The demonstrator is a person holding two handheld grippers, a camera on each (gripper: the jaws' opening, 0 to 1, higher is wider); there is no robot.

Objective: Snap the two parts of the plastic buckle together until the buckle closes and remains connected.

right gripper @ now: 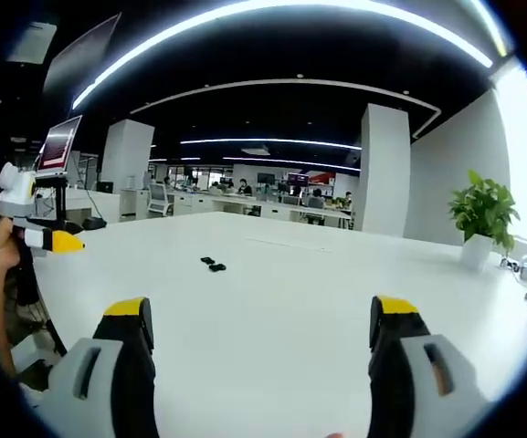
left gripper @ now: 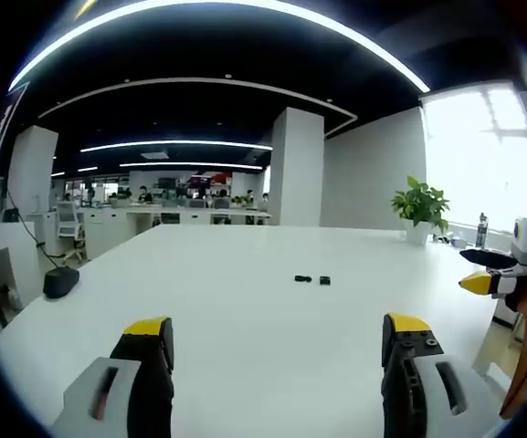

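Lying apart at twelve o'clock, the buckle halves (left gripper: 312, 279) seem light, stiff; both grippers (left gripper: 277, 342) (right gripper: 261, 333) are spread, empty.

Open-plan office: rows of desks (left gripper: 185, 214) w/ seated people seen at 12 o'clock, ceiling light strips (left gripper: 176, 144), potted plant (left gripper: 420, 208) at 2 o'clock.
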